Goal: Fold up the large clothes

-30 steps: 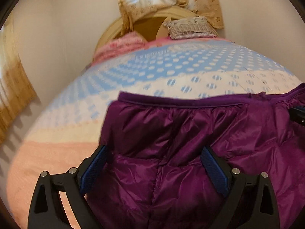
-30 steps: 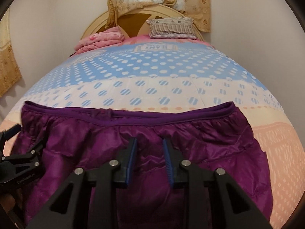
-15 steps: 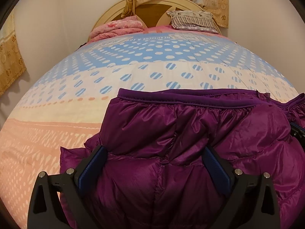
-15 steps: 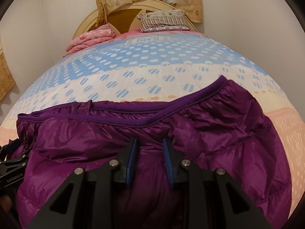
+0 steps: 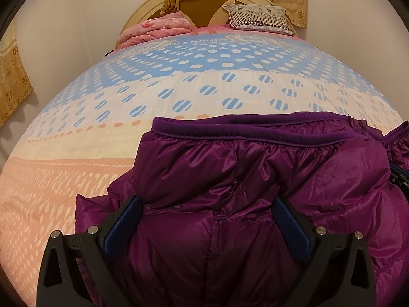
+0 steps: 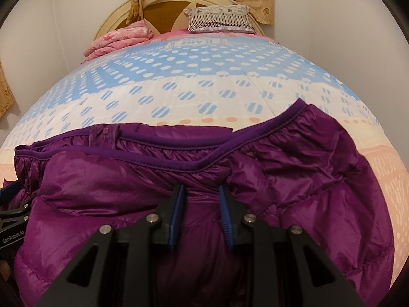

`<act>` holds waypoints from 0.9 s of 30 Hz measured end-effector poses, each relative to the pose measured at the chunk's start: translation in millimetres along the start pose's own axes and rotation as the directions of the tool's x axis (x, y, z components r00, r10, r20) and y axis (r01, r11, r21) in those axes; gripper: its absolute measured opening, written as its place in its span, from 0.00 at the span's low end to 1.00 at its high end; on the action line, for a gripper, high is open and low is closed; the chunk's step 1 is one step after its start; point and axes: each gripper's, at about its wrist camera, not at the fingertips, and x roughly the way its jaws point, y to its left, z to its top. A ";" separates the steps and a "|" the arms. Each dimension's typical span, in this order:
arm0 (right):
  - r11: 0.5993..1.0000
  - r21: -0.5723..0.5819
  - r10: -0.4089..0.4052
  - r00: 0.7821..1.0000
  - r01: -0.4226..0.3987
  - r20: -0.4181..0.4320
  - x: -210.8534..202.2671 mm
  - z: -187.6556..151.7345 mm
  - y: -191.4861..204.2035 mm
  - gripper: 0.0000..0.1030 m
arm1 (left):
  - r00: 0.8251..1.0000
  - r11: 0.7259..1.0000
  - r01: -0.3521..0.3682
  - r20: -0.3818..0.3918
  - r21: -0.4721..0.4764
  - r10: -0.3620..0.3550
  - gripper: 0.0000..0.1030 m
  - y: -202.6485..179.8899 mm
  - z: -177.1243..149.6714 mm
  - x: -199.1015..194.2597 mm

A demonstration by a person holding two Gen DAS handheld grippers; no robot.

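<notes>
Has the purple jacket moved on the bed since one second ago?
Yes. In the right wrist view the purple jacket has risen on its right side: its trimmed edge now reaches the bedspread's striped dots, having lain below them.

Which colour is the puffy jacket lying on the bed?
Shiny purple jacket; right wrist view shows it best.

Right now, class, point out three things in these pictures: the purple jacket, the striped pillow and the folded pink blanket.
Purple jacket [image 6: 319, 179], right wrist view, on its quilted shell right of the gripper.
Striped pillow [image 6: 219, 19], right wrist view, on its front face by the headboard.
Folded pink blanket [image 5: 158, 29], left wrist view, on its top fold.
</notes>
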 end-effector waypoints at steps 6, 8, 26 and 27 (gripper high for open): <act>1.000 -0.002 -0.004 1.000 0.004 -0.006 1.9 0.7 0.8 0.30 | 1.000 1.000 -0.009 -0.006 0.006 0.009 0.99 -2.2 0.7 2.0; 1.000 -0.001 -0.003 1.000 0.003 -0.006 1.8 0.6 0.9 0.30 | 1.000 1.000 -0.012 -0.008 0.008 0.013 0.99 -3.3 2.0 3.3; 1.000 -0.005 -0.009 1.000 0.009 -0.009 2.7 1.4 2.2 0.30 | 1.000 1.000 -0.020 -0.010 0.012 0.020 0.99 -4.4 2.3 5.1; 1.000 -0.006 -0.011 1.000 0.011 -0.009 2.9 1.3 2.7 0.30 | 1.000 1.000 -0.020 -0.010 0.012 0.020 0.99 -4.4 2.5 5.2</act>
